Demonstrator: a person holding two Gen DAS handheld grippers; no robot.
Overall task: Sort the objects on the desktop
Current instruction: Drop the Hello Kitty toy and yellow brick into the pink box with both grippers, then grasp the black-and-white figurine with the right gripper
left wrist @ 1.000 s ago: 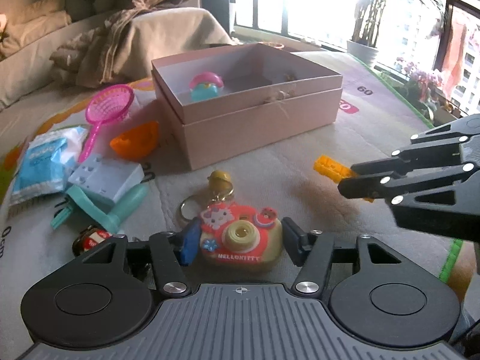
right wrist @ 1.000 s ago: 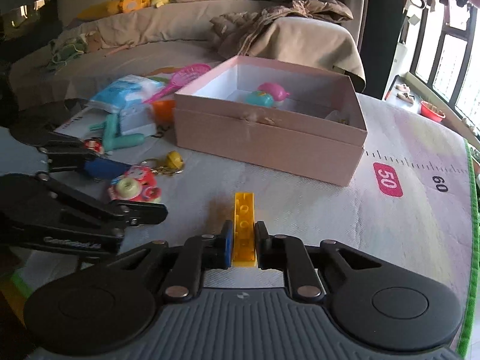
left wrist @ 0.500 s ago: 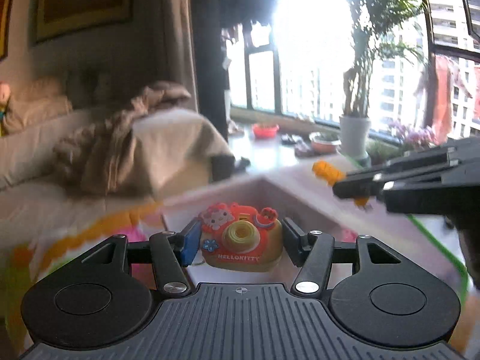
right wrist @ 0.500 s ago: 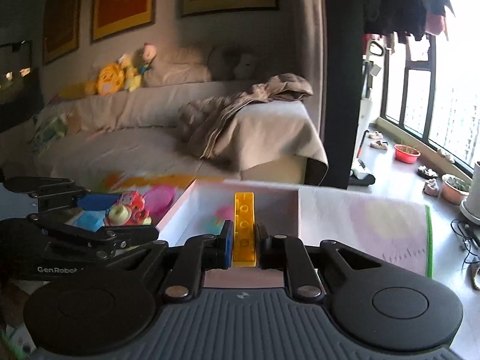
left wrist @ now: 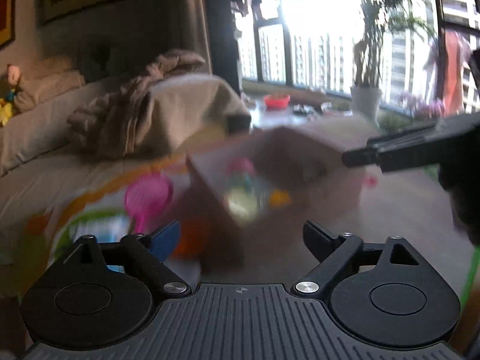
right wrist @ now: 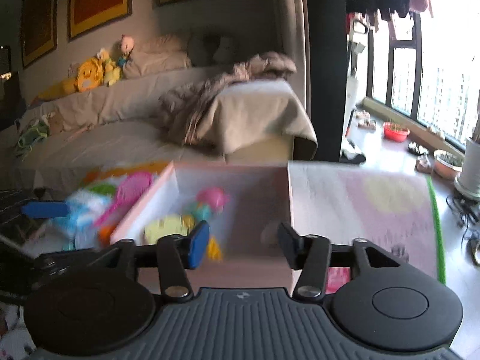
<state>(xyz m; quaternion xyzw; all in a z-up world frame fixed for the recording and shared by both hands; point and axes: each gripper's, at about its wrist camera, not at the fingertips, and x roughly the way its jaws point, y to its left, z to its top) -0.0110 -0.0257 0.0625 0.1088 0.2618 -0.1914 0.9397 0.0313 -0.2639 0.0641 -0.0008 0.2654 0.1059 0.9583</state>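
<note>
Both tongs had just been opening, and nothing sat between the jaws of either. Left tongs (left wrist: 240,234) stood wide apart above the near corner of the pink box (left wrist: 210,192), which showed only as a blur in that view. Right tongs (right wrist: 243,243) were parted about halfway, hovering over the box (right wrist: 231,168) from its near side, with the left tongs' blue pad (right wrist: 45,209) showing at the left edge.

Inside the box lay a pale yellow camera toy (right wrist: 163,229), smeared by motion, with a small yellow brick (right wrist: 214,250) just beside it toward the near wall. A pink-and-teal toy (right wrist: 211,199) sat farther back in the same box. From the left view the camera toy (left wrist: 243,207) and the brick (left wrist: 279,199) appeared as bright smudges inside the box, near each other.

Outside the box, to its left, a pink racket (right wrist: 129,195) rested on the mat (right wrist: 360,198), next to a blue-and-white packet (right wrist: 81,207) and something orange (right wrist: 103,234) too blurred to tell. The right tongs (left wrist: 354,159) reached in from the right edge of the left view, above the box's far side.
</note>
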